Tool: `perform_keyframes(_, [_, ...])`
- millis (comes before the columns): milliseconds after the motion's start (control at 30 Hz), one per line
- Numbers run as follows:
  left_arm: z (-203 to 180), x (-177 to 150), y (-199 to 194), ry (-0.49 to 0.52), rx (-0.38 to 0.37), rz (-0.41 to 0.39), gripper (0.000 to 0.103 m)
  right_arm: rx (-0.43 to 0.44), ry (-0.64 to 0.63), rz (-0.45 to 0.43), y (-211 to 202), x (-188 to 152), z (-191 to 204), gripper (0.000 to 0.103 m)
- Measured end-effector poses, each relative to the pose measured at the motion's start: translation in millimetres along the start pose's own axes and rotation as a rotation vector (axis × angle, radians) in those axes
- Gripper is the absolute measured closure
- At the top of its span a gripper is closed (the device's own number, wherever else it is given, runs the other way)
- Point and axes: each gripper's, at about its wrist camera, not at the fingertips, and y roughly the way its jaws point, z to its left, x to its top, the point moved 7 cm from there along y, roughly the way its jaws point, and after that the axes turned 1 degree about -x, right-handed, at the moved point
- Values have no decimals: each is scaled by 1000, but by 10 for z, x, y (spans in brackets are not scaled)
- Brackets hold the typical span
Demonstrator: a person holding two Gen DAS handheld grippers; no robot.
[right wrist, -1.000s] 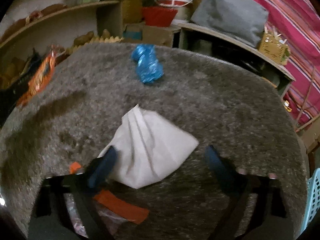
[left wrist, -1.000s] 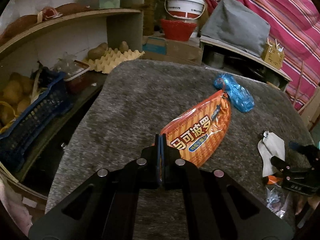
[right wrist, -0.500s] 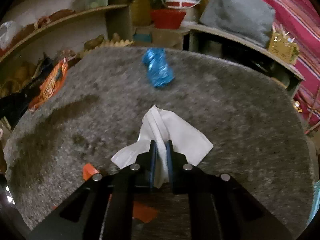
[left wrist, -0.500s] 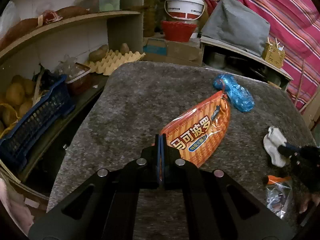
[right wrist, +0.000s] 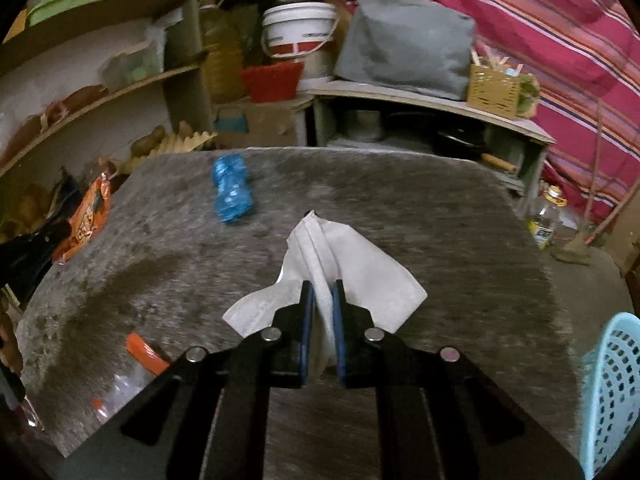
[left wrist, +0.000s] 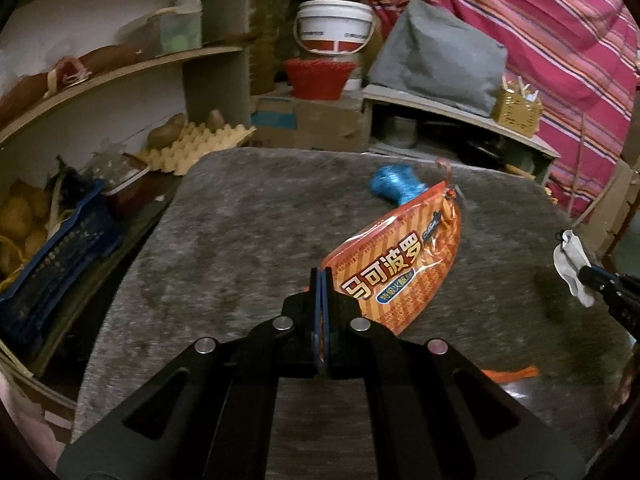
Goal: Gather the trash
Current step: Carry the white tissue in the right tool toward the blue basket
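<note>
A: How far along is the trash pickup?

B: I'd say partway. 2 pieces are in hand and none looks binned yet. The left tool (left wrist: 321,280) is clamped fully shut on the corner of the orange snack bag (left wrist: 400,268), which hangs off its tip over the grey worktop (left wrist: 240,232). The right tool (right wrist: 320,300) has just been closing, and its jaws now pinch the white tissue (right wrist: 340,268) between them.

A: What's left?

B: The crumpled blue bag (right wrist: 232,190) lies on the worktop beyond the tissue, toward the far edge. Nearer than the tissue and to its left sit an orange strip (right wrist: 146,354) and a clear wrapper (right wrist: 116,392), close to the worktop's near edge. So 3 bits remain, as far as I can see.

A: Where would the held pieces go?

B: Probably the light blue basket (right wrist: 612,392), off the worktop's right edge, below and right of the tissue. That's a guess; nothing shows inside it.

A: And how does the tissue look?

B: Soft, creased, folded into a peak above the jaws, with loose flaps drooping on both sides. The snack bag is glossy, flat and seemingly empty, with bold white lettering.
</note>
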Motion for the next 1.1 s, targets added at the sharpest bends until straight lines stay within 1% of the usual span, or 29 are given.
perform_keyframes(233, [-514,64,-47,53,-34,-19,103,-64,49,-27,-239,-12,-521,93])
perform_keyframes(500, [-1206,75,-77,109,-109,-25,103,-133,120,-41,-514,-126,-1145,93])
perform_keyframes(700, [-1811,34,-98,155,-174,-26,103,-185,184,-52,-751,-268,-1663,93])
perform_keyframes(900, [-2473,-100,-98,229,-248,-17,103,-233,235,-54,-977,-446,-2119,93])
perform_keyframes(1100, [-3160,-340,-72,304,-320,8,103,-285,269,-34,-1099,-664,-2554,93])
